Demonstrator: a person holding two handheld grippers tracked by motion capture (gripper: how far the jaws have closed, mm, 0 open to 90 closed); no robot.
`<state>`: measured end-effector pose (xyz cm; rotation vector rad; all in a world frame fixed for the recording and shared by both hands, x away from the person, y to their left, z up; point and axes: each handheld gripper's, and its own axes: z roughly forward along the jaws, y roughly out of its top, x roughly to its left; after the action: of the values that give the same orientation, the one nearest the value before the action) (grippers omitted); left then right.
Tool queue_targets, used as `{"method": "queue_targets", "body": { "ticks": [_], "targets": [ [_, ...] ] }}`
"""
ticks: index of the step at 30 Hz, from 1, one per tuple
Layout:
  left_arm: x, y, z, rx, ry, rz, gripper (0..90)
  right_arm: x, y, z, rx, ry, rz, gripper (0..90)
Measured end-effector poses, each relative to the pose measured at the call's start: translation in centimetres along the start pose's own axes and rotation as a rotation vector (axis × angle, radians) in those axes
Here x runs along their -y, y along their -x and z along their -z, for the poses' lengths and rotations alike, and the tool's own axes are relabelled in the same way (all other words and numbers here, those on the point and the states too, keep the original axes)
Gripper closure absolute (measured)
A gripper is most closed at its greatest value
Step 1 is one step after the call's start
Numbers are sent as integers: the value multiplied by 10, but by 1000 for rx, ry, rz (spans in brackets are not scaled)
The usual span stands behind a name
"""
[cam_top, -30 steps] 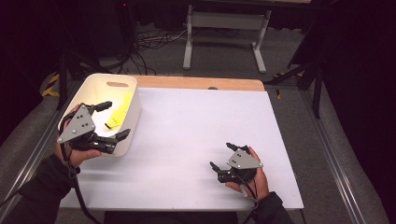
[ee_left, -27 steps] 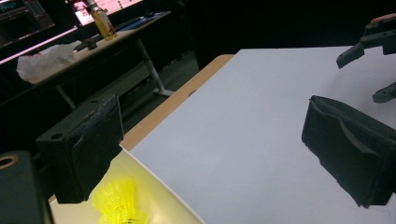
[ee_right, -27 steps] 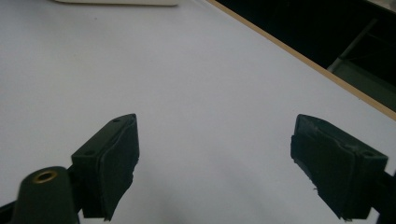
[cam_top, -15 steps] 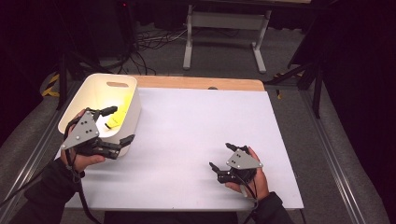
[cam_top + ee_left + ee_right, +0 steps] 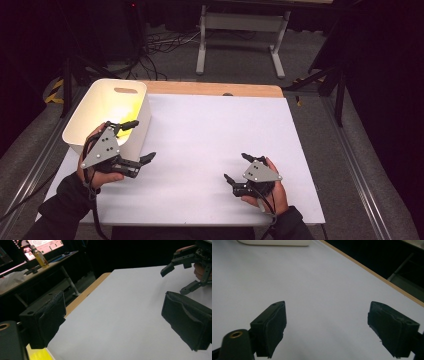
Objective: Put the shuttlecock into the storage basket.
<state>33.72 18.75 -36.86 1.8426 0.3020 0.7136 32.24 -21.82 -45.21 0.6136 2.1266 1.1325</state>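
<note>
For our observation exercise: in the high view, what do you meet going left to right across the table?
White plastic tub with the left gripper in front of it → bare white tabletop → right gripper.

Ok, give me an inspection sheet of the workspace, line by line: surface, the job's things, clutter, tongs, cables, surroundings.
Surface: white table top, bare, with a wooden strip along the far edge.
Job's things: white bin at the far left corner of the table, something yellow inside; what it is cannot be told.
Clutter: nothing seen on the table.
Tongs: left tongs open, empty, beside the bin's near corner; right tongs open, empty, low over the near right of the table.
Cables: one trails from each of the tongs towards the person; loose cables on the floor beyond the table.
Surroundings: dark room, grey table frame behind, a bottle on a side desk.
</note>
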Motion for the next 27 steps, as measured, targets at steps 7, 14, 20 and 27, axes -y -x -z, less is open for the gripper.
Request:
{"method": "queue_targets", "body": {
  "ticks": [7,14,20,27],
  "targets": [
    [4,8,-4,6,-5,-8,62,0,0,0,3,10,-2,157],
    [10,14,-8,8,-5,-2,68,-1,-1,1,2,13,1,153],
    [17,19,-11,13,-13,0,67,-1,-2,1,7,9,9,151],
    [28,26,-15,0,-22,-15,73,-1,-3,2,8,7,15,148]
  ]
}}
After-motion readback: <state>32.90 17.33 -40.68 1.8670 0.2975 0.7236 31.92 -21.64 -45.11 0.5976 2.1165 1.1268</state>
